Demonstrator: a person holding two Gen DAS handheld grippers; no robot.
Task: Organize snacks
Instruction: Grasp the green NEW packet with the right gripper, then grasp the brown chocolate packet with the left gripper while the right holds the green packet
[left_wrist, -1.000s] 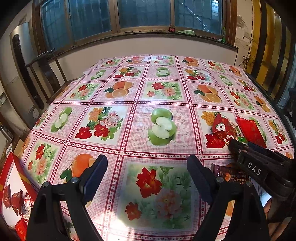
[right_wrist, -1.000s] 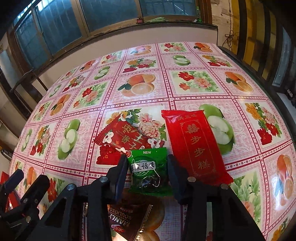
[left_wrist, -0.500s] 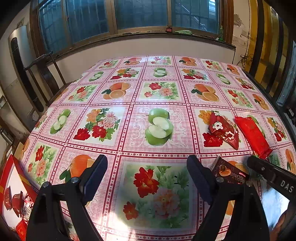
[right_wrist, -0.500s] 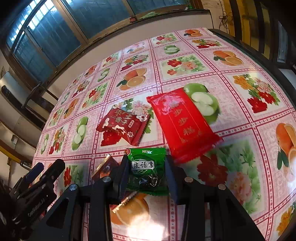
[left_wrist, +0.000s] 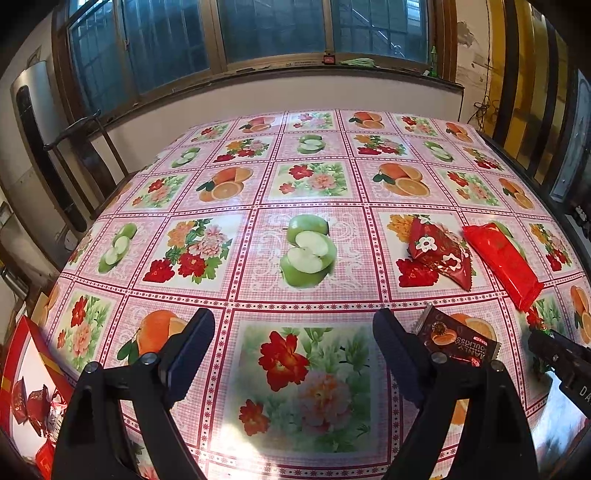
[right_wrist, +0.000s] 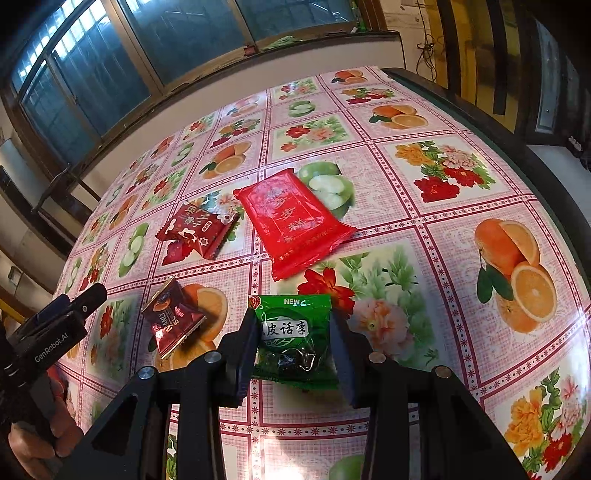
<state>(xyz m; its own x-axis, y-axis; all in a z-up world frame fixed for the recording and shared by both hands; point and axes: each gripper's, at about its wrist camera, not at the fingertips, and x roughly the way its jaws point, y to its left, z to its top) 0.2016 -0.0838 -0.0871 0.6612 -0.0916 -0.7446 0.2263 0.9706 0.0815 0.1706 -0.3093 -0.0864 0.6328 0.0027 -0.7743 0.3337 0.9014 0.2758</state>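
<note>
The right gripper (right_wrist: 293, 347) has its jaws closed against both side edges of the small green plastic snack packet (right_wrist: 293, 338), pinching it across its width. The packet appears lifted clear of the fruit-and-flower patterned vinyl tablecloth (right_wrist: 461, 236), though contact at its rear edge cannot be confirmed. A side-to-side pinch suits a soft pouch: the sealed edges give the pads something firm to bear on.

The left gripper (left_wrist: 291, 354) has its jaws spread wide and holds nothing; it hangs over a flower panel, probably kept ready while the right does the carrying.

Outward from the right jaws lie three further snacks. The small dark brown foil square packet (right_wrist: 173, 319) lies near to the left. Beyond it are the dark red patterned foil pouch (right_wrist: 197, 230) and the long bright red flat wrapper (right_wrist: 295, 221), just beside each other.

In the left wrist view, a red and white box (left_wrist: 26, 380) with red packets inside sits off the table's left edge. It is the likely destination for the held packet.
</note>
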